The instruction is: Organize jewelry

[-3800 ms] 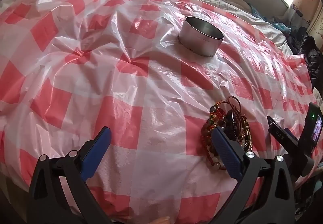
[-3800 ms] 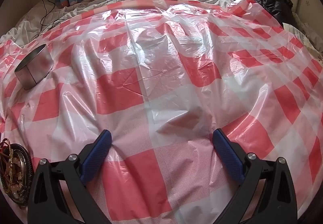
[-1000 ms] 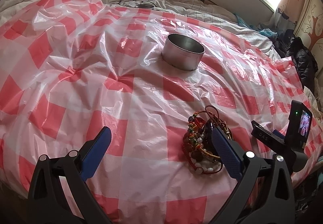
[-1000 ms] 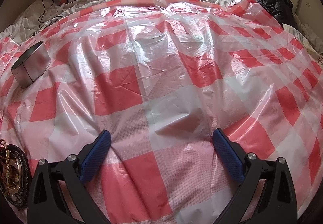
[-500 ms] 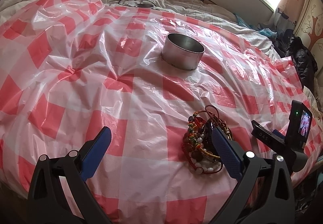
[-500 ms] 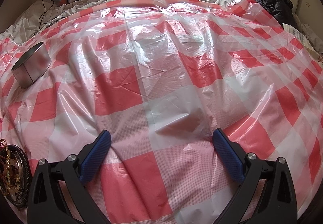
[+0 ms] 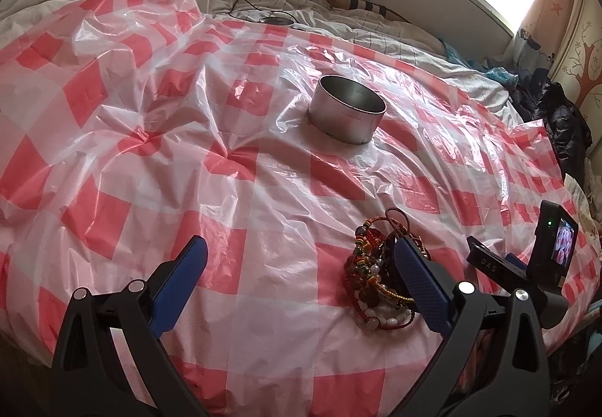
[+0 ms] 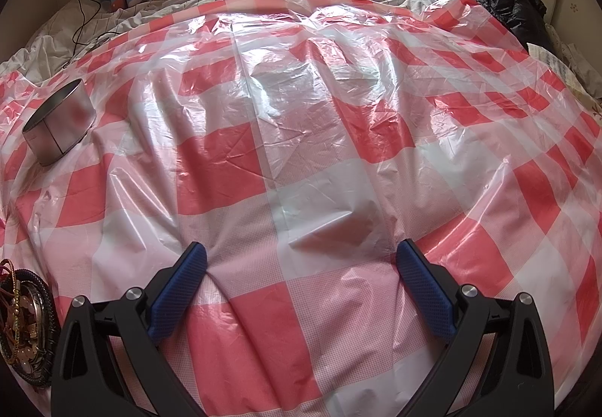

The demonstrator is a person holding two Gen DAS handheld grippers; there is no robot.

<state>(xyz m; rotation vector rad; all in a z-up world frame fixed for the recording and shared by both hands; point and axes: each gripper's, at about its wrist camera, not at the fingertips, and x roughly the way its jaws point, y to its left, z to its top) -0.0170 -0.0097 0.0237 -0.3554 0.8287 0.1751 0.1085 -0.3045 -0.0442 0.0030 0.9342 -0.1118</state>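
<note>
Right now my left tool [image 7: 297, 270] is spread wide and holding nothing, its right finger overlapping the heap of beaded bracelets [image 7: 372, 281] on the checked plastic sheet [image 7: 233, 191] over the bed. My right tool [image 8: 301, 276] is equally wide and empty, over bare sheet. The steel tin [image 7: 348, 110] stands well apart, farther up the bed. The bracelets look tangled, so a pinch may lift several or snag the slippery sheet.

Only one marking reads — the letters "DAS" on the black bar [image 7: 489, 264] of the right gripper [image 7: 526, 266].
</note>
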